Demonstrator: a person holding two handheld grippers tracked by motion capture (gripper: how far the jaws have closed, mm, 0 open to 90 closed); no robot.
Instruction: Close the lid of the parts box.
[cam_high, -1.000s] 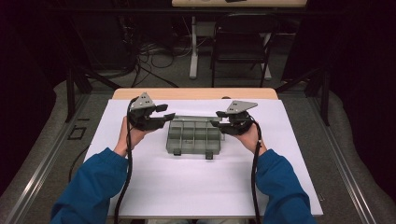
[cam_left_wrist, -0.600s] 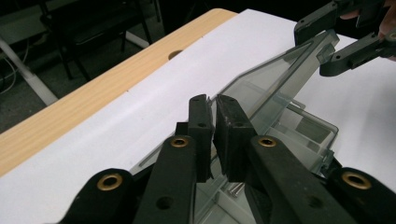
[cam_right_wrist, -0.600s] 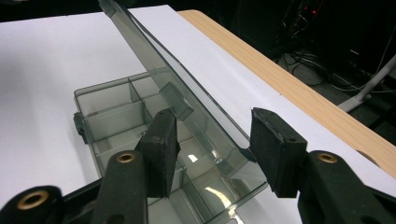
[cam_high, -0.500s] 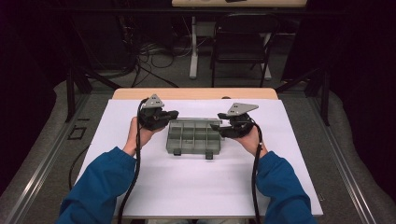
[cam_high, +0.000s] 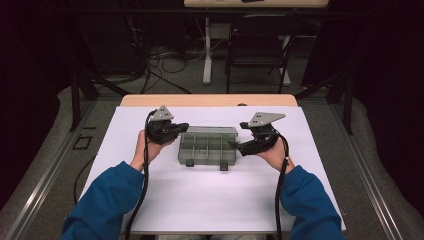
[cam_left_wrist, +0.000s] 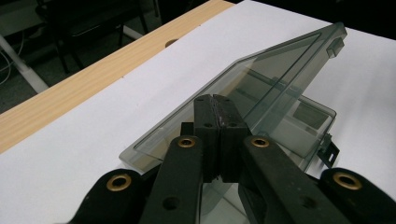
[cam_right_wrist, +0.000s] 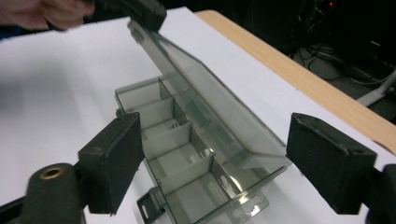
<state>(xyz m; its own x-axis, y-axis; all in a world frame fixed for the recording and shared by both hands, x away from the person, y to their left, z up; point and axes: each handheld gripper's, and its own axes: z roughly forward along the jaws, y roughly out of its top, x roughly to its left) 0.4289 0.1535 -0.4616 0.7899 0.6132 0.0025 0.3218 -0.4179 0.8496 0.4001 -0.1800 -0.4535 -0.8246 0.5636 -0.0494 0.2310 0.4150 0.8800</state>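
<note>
Half raised is how the lid of the grey compartment box stands at the middle of the white table, so I judge the opening about midway (fully open or shut again is left). The left gripper is pressed together on the lid's corner, which its own view shows close up, while the right gripper view shows the empty compartments between the right gripper's spread jaws.

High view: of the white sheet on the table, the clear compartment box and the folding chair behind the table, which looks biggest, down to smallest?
1. White sheet, by far the largest.
2. Folding chair; it stands farther from the camera, so its true size may be greater than it looks.
3. Compartment box, smallest, between the two hand-held grippers.
</note>
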